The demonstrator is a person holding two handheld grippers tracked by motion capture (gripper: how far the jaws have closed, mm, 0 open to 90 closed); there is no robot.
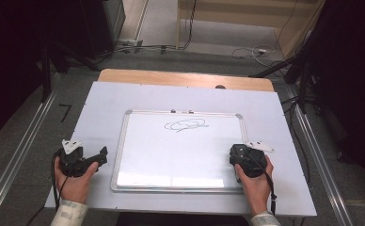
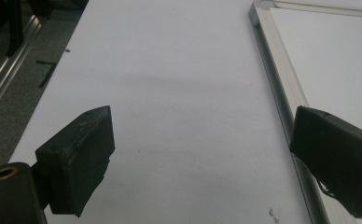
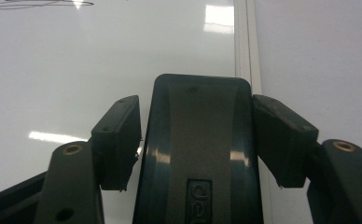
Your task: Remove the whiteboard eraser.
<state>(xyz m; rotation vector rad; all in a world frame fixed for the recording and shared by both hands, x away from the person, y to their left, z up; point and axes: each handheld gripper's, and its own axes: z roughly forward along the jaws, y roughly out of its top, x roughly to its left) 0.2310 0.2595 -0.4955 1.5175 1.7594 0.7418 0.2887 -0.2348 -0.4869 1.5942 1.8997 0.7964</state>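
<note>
Clamping a dark, flat block with rounded corners, the right gripper (image 3: 197, 140) has one jaw against each long side of it, as the right gripper view shows; the block looks like a whiteboard eraser (image 3: 198, 154), with part of a label visible at its near end. The eraser rests on the whiteboard (image 1: 171, 150) close to its right frame edge, which runs just beside the right-hand jaw. In the high view the right gripper (image 1: 239, 153) sits at the board's lower right corner area, held by the person's right hand (image 1: 256, 181), with the grey plate on top and a cable trailing back toward the sleeve.

The left gripper (image 2: 198, 154) stands wide, its two jaws far apart with nothing between them, over the bare white tabletop (image 2: 170, 70). The right-hand jaw in that view overlaps the whiteboard's left frame edge. In the high view the left gripper (image 1: 100, 155) lies near the tabletop's front left corner, just beside the board's left edge, in the left hand (image 1: 75, 181).

The whiteboard lies flat in the middle of the tabletop, and a scribble (image 1: 186, 124) in dark ink sits near its far edge, well apart from both grippers.
</note>
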